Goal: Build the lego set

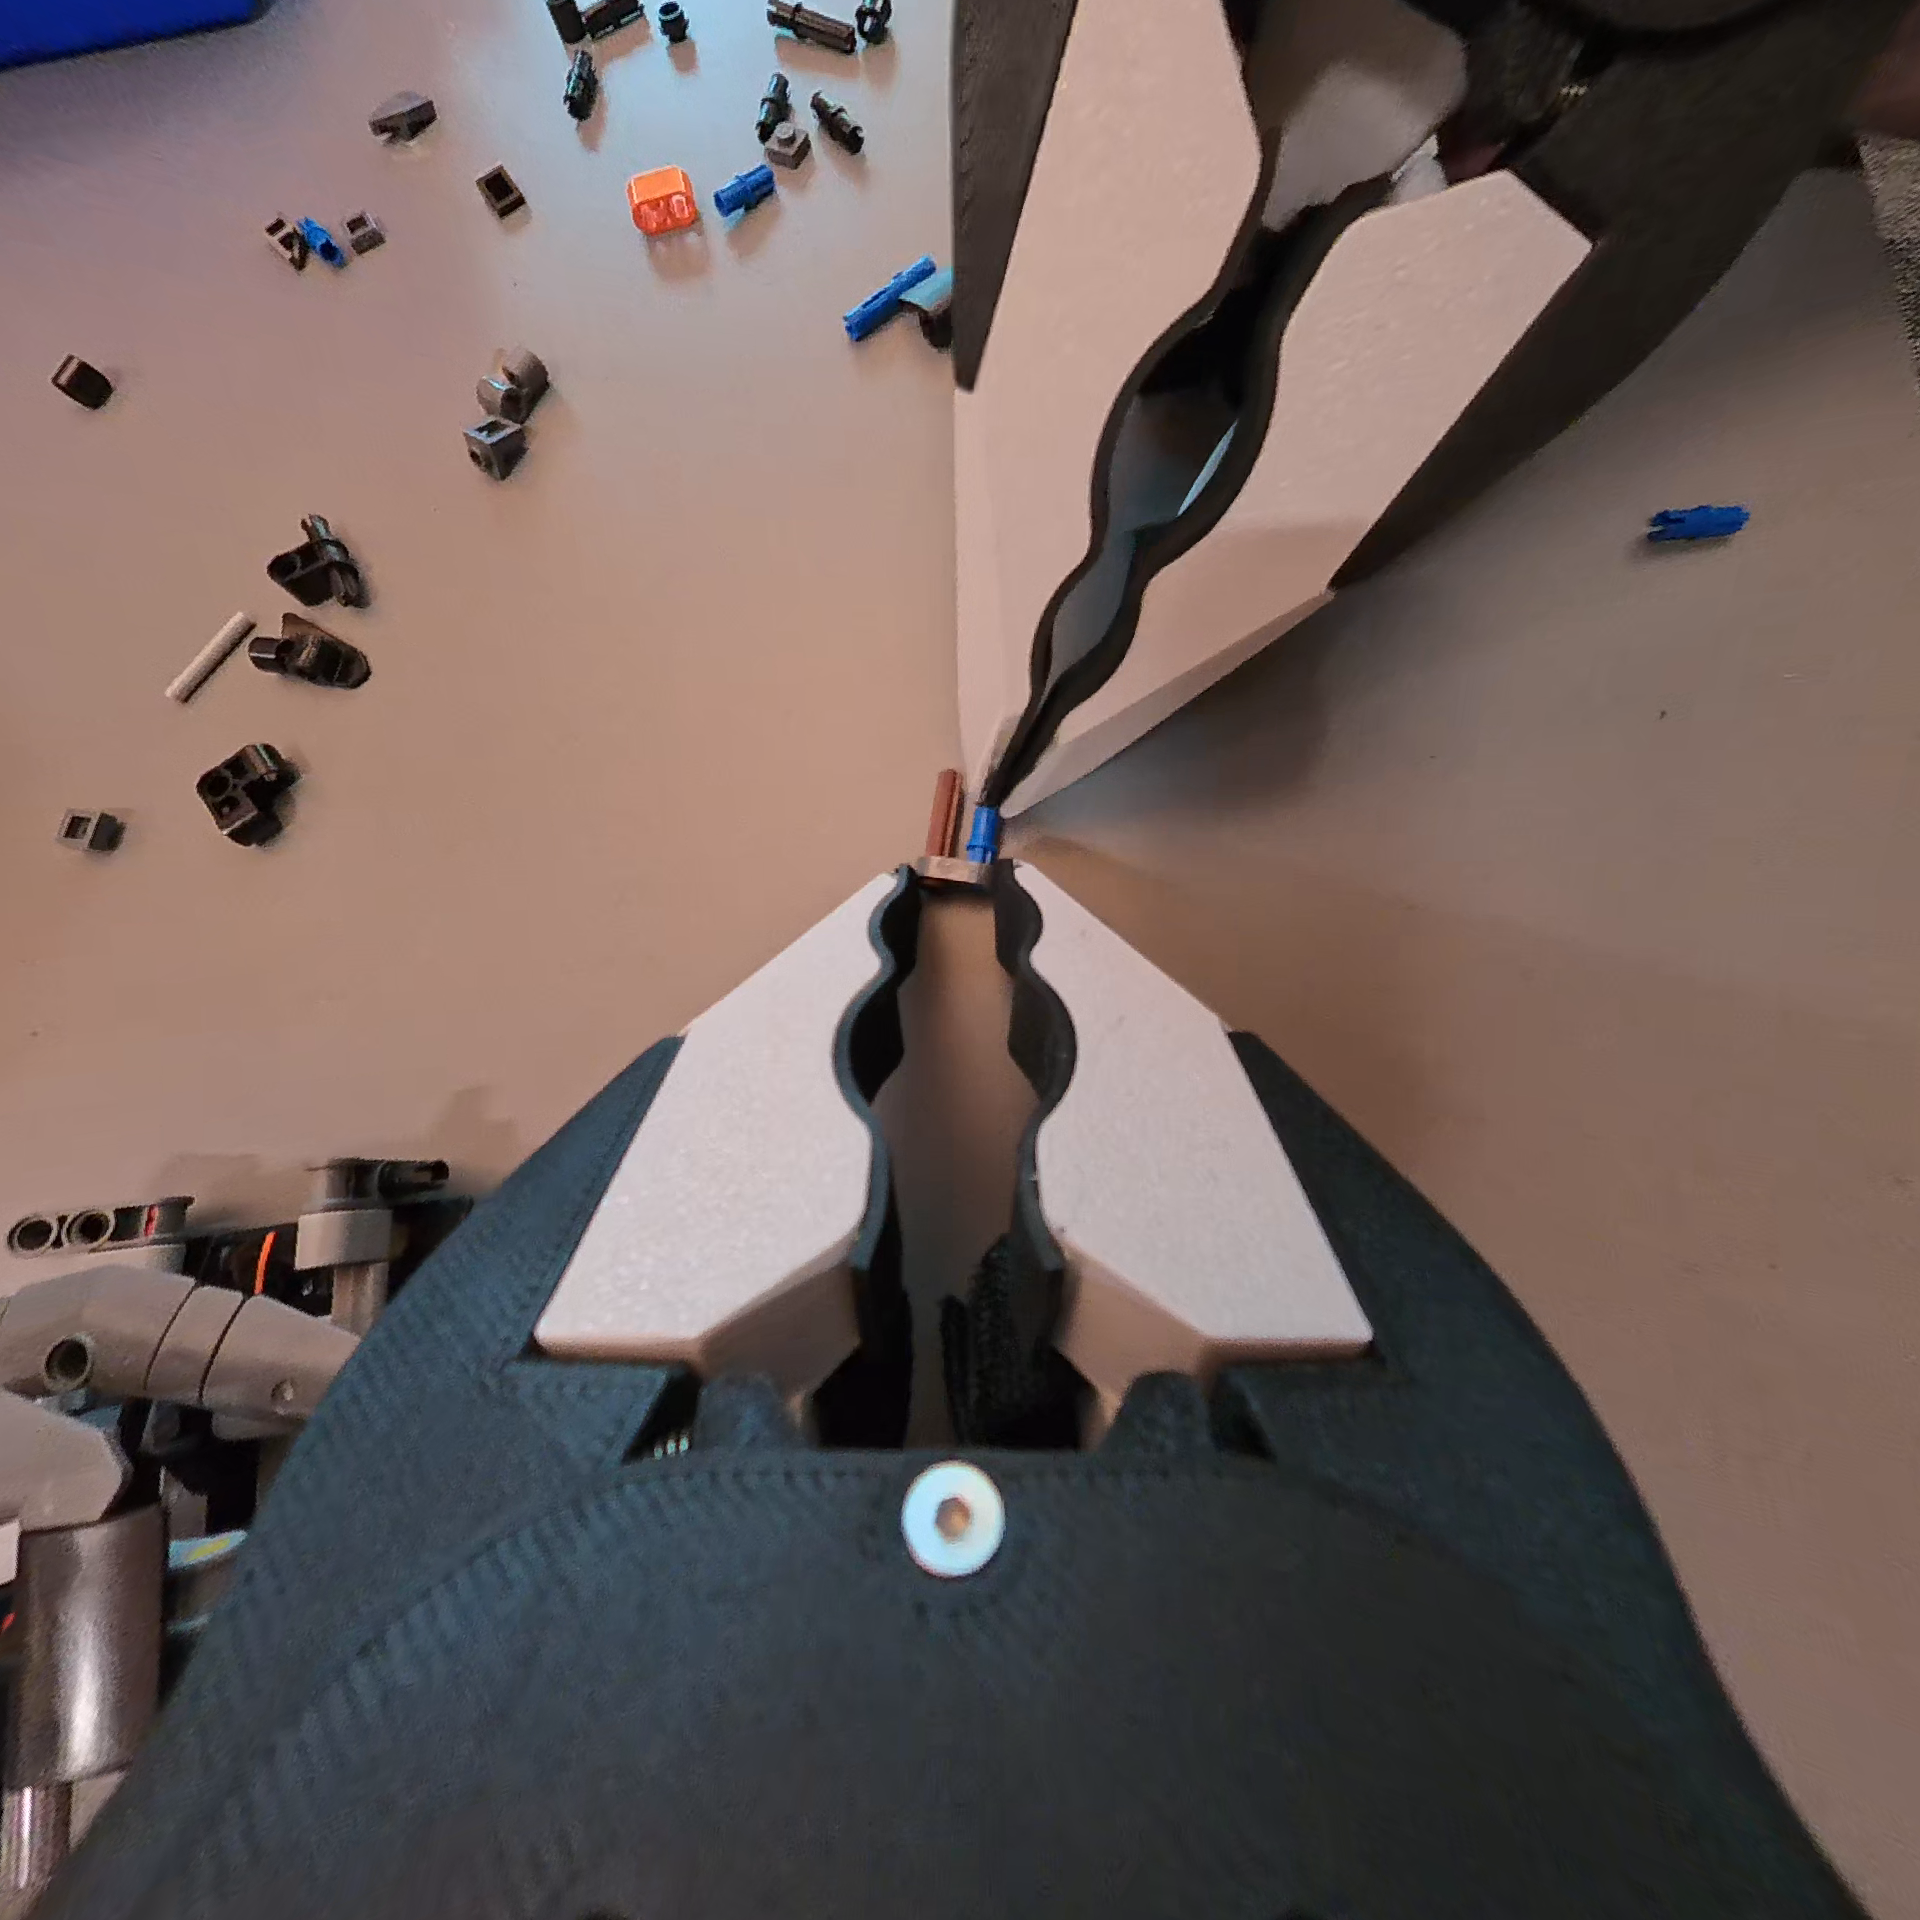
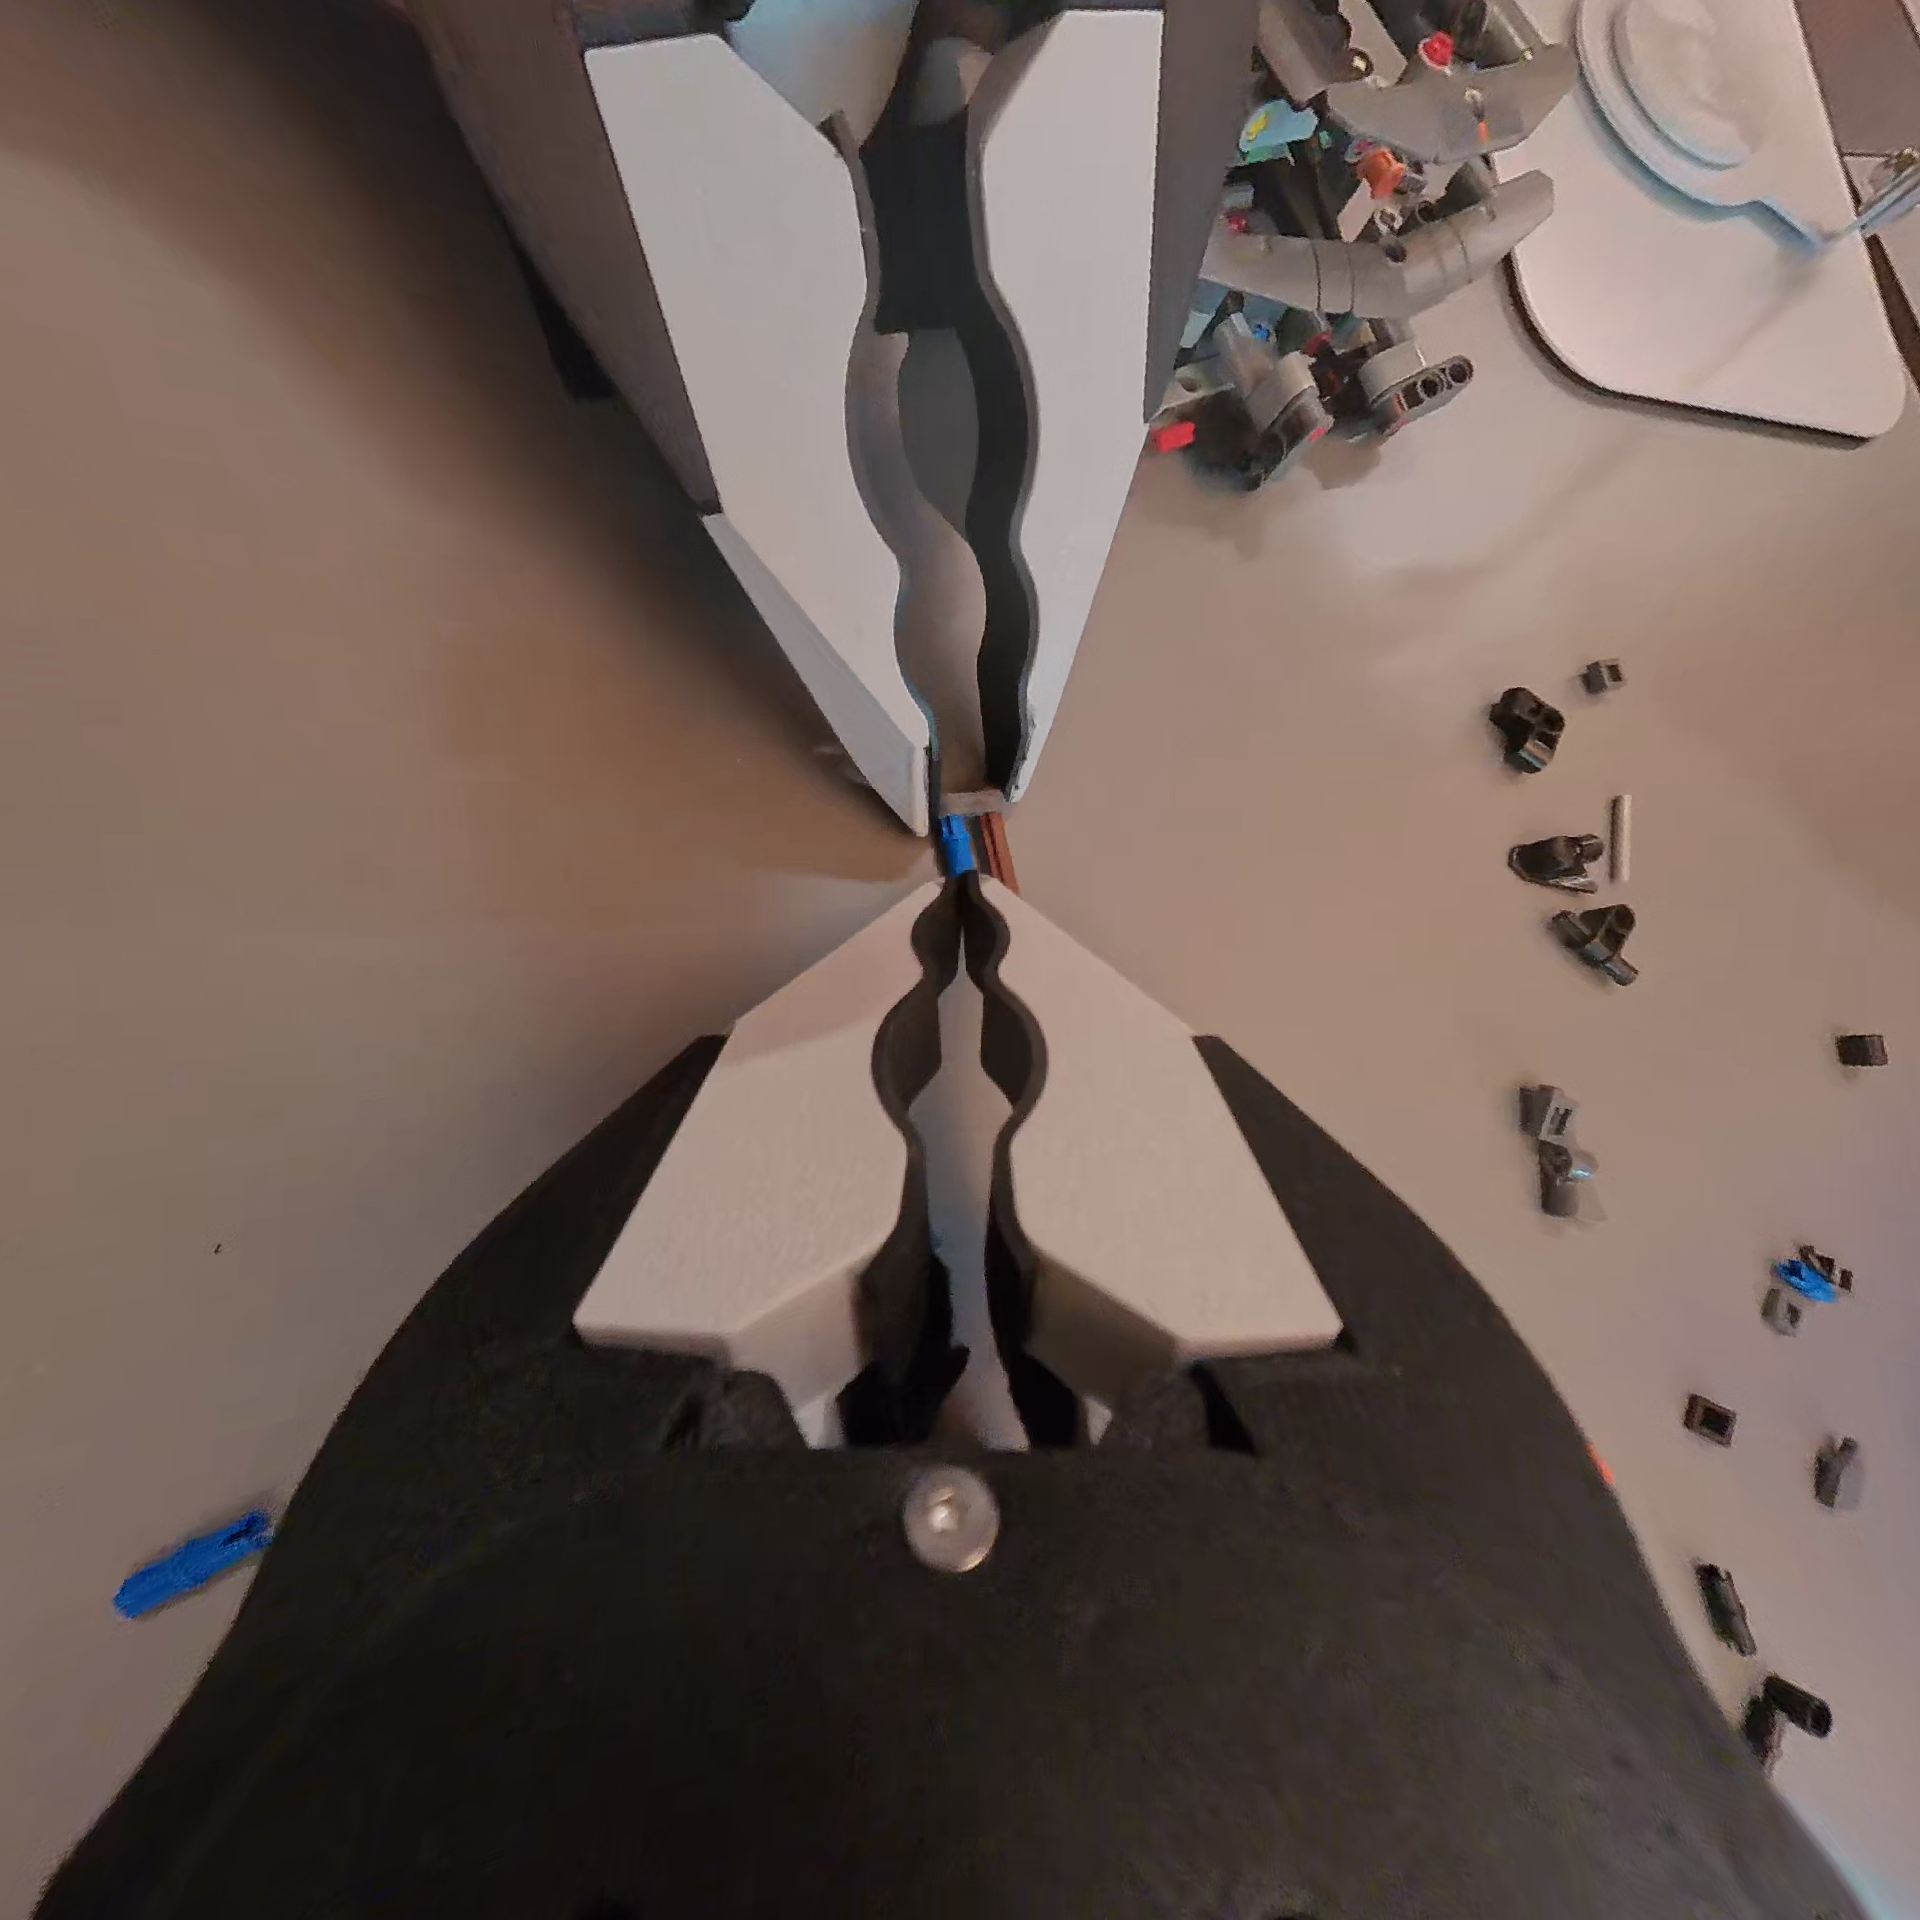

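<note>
Now the left gripper (image 1: 951,878) clamps a grey piece (image 1: 948,871); the right gripper (image 2: 961,891) pinches a blue pin (image 2: 954,844) into it (model (image 2: 1382,260) at one o'clock unfinished, parts loose).

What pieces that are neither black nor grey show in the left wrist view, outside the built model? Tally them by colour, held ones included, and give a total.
Blue pieces: 5
Orange piece: 1
Brown piece: 1
Total: 7
</note>
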A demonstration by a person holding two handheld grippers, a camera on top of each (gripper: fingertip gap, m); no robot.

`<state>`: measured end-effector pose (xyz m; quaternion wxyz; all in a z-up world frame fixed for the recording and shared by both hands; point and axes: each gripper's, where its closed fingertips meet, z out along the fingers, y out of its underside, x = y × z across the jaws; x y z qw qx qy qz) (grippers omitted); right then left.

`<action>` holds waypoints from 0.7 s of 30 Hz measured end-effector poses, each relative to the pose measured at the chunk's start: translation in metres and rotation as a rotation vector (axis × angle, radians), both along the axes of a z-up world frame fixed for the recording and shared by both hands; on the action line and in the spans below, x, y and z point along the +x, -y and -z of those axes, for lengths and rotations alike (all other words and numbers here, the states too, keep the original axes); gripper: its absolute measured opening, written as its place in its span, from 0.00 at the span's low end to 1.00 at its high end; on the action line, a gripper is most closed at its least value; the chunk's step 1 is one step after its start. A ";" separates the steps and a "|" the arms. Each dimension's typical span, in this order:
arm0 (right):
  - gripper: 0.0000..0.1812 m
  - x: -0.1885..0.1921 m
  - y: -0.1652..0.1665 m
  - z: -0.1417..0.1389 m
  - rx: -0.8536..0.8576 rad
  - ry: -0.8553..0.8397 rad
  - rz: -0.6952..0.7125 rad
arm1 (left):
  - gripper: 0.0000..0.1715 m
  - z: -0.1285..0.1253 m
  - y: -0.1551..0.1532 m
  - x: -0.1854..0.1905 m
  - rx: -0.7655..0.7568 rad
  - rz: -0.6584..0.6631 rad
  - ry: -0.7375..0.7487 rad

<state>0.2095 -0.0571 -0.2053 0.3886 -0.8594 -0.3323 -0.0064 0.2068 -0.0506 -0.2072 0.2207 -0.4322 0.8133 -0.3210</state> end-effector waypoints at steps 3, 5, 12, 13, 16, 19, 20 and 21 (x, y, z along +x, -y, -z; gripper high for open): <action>0.00 -0.001 0.000 0.000 -0.010 -0.041 -0.013 | 0.08 0.000 0.000 0.000 -0.004 -0.004 -0.003; 0.00 -0.001 0.000 0.000 -0.022 -0.063 -0.020 | 0.08 0.000 0.000 0.000 -0.008 -0.005 -0.005; 0.00 -0.006 -0.002 0.000 -0.044 -0.037 -0.072 | 0.08 0.000 -0.001 0.000 -0.008 -0.016 -0.006; 0.00 -0.007 -0.004 0.000 -0.041 -0.030 -0.076 | 0.09 0.000 -0.001 0.001 -0.008 -0.019 -0.007; 0.00 -0.007 -0.006 0.000 -0.054 -0.004 -0.076 | 0.08 0.000 -0.002 0.000 -0.008 -0.025 -0.007; 0.00 -0.007 -0.006 0.000 -0.060 -0.009 -0.070 | 0.08 0.000 -0.002 0.000 -0.005 -0.027 -0.004; 0.00 -0.007 -0.007 0.000 -0.061 -0.017 -0.067 | 0.08 0.000 -0.003 0.000 -0.009 -0.028 -0.006; 0.00 -0.007 -0.007 0.000 -0.062 -0.032 -0.063 | 0.08 0.000 -0.003 0.001 -0.012 -0.028 -0.006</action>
